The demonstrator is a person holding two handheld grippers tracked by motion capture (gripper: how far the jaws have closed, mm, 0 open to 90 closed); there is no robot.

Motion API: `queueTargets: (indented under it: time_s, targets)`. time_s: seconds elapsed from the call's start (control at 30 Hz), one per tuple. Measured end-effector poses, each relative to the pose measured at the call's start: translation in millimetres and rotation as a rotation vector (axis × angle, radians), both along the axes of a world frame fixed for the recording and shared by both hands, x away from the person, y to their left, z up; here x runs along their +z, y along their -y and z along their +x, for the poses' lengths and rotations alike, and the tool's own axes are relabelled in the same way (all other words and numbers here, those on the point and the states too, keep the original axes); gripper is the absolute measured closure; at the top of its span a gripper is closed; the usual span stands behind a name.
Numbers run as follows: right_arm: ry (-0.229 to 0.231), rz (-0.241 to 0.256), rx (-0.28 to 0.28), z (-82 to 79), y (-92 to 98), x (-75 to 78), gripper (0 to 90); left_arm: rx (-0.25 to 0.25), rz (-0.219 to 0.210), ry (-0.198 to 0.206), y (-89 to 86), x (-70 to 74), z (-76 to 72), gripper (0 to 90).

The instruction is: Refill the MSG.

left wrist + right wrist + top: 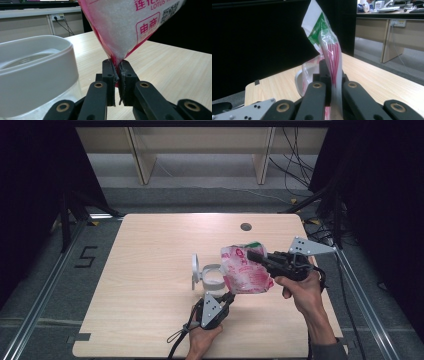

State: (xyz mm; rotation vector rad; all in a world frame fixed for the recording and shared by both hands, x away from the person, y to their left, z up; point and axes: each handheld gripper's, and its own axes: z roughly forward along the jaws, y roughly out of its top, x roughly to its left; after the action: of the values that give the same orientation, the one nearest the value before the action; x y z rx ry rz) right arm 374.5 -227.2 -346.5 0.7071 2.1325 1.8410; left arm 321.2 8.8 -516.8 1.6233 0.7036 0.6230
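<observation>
A pink and white bag of white granules (245, 270) hangs tilted above the wooden table (150, 270), held between both grippers. My right gripper (251, 255) is shut on the bag's upper edge (322, 37), near its green printed corner. My left gripper (229, 296) is shut on the bag's lower corner (120, 27), and its jaws (117, 72) pinch the pink seam. Just left of the bag stands a clear jar (212, 279) with a white rim (35, 75). Its white lid (195, 270) is flipped up at the jar's left side.
A round cable hole (245, 226) sits near the table's far edge. Metal rails (45, 290) run along both sides of the table. Wooden furniture legs (142, 160) and loose cables (295, 165) lie beyond the far edge. Black curtains close in both sides.
</observation>
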Motion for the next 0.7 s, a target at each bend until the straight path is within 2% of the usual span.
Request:
queueTargets:
  time_s: [0.07,0.1,0.13,0.17,0.23,0.27,0.33,0.37,0.43,0.5,0.67,0.7]
  targets:
    - [0.006,0.01,0.004,0.8,2.4,-1.5,90.0,-0.003,0.002,0.013,-0.8,0.4,0.3,83.9]
    - [0.011,0.01,0.0,1.2,3.9,-2.0,90.0,-0.007,0.018,0.04,-2.3,1.1,2.1,83.9]
    - [-0.005,0.018,0.001,0.8,4.8,-2.8,90.0,0.0,-0.004,0.032,-1.7,0.3,1.5,83.9]
    - [-0.001,0.022,0.004,2.4,5.9,-4.5,90.0,-0.009,-0.012,0.044,-1.7,0.2,2.5,83.9]
    - [-0.007,0.011,-0.009,2.7,8.5,-5.7,90.0,-0.001,0.011,0.04,-3.4,1.1,1.4,84.0]
    - [-0.005,0.019,-0.007,3.4,8.6,-6.8,90.0,0.001,0.007,0.033,-3.3,0.9,1.3,84.0]
    - [-0.01,0.011,-0.013,3.2,8.6,-7.0,90.0,-0.008,0.004,0.047,-2.9,0.3,2.8,84.1]
    - [-0.007,0.007,-0.016,3.1,8.6,-6.9,90.0,0.0,0.005,0.028,-2.4,0.4,0.8,84.1]
    - [0.01,-0.003,-0.037,2.7,7.7,-6.5,90.0,-0.003,0.002,0.026,-1.8,0.2,0.4,84.1]
    - [-0.011,-0.023,-0.03,0.8,7.6,-5.4,90.0,-0.014,0.019,0.036,-2.4,0.4,0.8,84.0]
    - [0.009,-0.008,-0.043,2.0,5.8,-8.0,90.0,-0.024,0.016,0.013,-1.0,-1.4,-1.6,84.0]
    - [-0.019,-0.009,-0.043,-0.1,5.6,-8.1,90.0,-0.029,0.024,0.019,-1.2,-1.4,-1.5,83.9]
